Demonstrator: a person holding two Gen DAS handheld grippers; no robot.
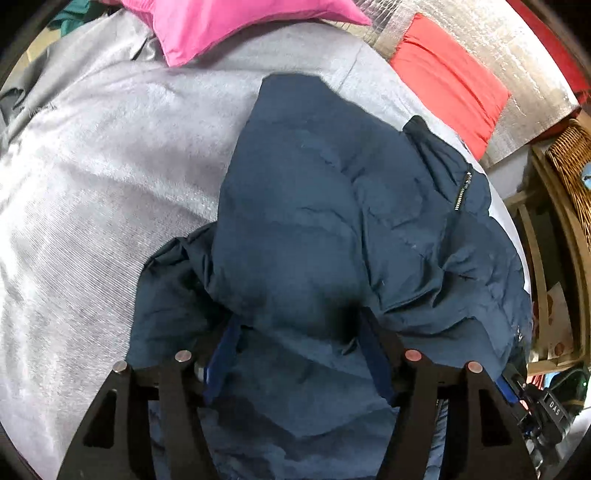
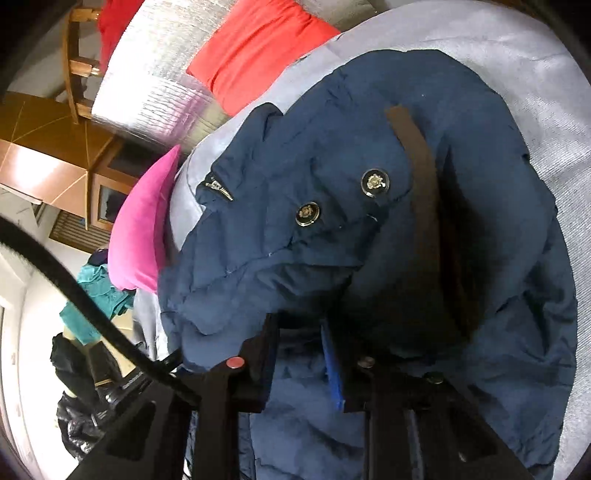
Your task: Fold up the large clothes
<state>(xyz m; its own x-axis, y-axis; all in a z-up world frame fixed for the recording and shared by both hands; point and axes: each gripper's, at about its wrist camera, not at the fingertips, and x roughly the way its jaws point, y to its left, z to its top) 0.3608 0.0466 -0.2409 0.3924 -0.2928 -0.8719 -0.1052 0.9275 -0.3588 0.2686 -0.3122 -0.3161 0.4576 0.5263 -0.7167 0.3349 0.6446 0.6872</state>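
Observation:
A dark navy padded jacket (image 1: 332,221) lies bunched on a grey bedspread (image 1: 92,184). It has a zip pocket (image 1: 463,192). In the right wrist view the jacket (image 2: 369,258) shows two round metal buttons (image 2: 375,182) and a brown strap (image 2: 417,158). My left gripper (image 1: 299,325) has its fingers spread wide with jacket fabric bulging between them; the tips are buried in the cloth. My right gripper (image 2: 299,325) also has fabric between its fingers, the tips hidden under a fold.
A pink pillow (image 1: 221,26) and a red pillow (image 1: 454,85) lie at the head of the bed. A wicker basket (image 1: 572,162) and wooden shelf stand beside it. Teal clothes (image 2: 96,295), a black cable (image 2: 92,295) and wooden furniture (image 2: 55,155) show at left.

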